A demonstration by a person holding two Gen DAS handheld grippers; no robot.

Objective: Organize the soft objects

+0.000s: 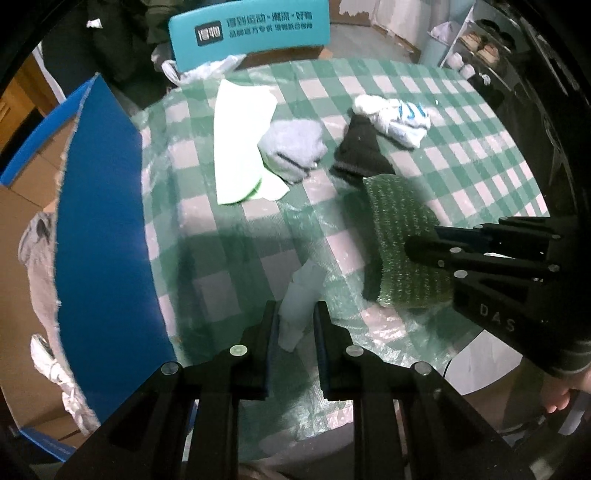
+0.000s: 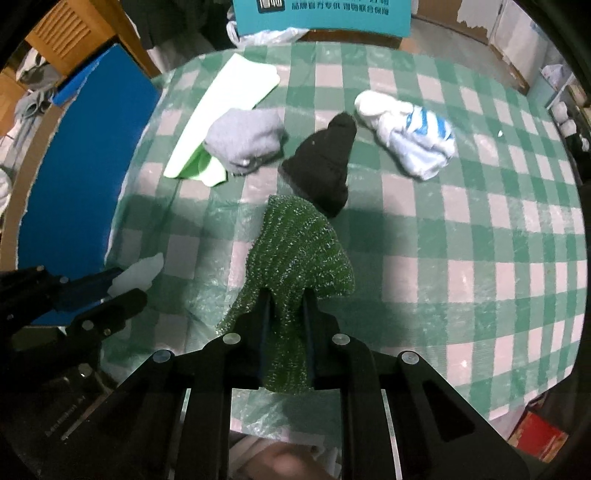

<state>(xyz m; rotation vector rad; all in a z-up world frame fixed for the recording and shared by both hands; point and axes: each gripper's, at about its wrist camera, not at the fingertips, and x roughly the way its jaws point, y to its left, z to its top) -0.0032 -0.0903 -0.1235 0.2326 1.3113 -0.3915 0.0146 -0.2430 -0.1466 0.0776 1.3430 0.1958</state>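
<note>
My left gripper [image 1: 295, 317] is shut on a small white crumpled piece [image 1: 300, 301], held just above the checked tablecloth; the same piece [image 2: 138, 275] shows at the left of the right wrist view. My right gripper [image 2: 287, 302] is shut on a glittery green knitted cloth [image 2: 295, 247], which drapes forward from its fingers; that green cloth [image 1: 402, 240] lies at the right in the left wrist view. Farther off lie a grey sock bundle [image 2: 245, 142], a black sock [image 2: 327, 162], a white and blue sock bundle [image 2: 410, 133] and a pale green cloth [image 2: 225, 107].
The green and white checked tablecloth [image 2: 461, 240] has a clear plastic sheet over it. An open cardboard box with a blue flap [image 1: 99, 221] stands at the table's left edge, with grey and white cloth inside [image 1: 37, 258]. A teal sign [image 1: 251, 33] stands behind the table.
</note>
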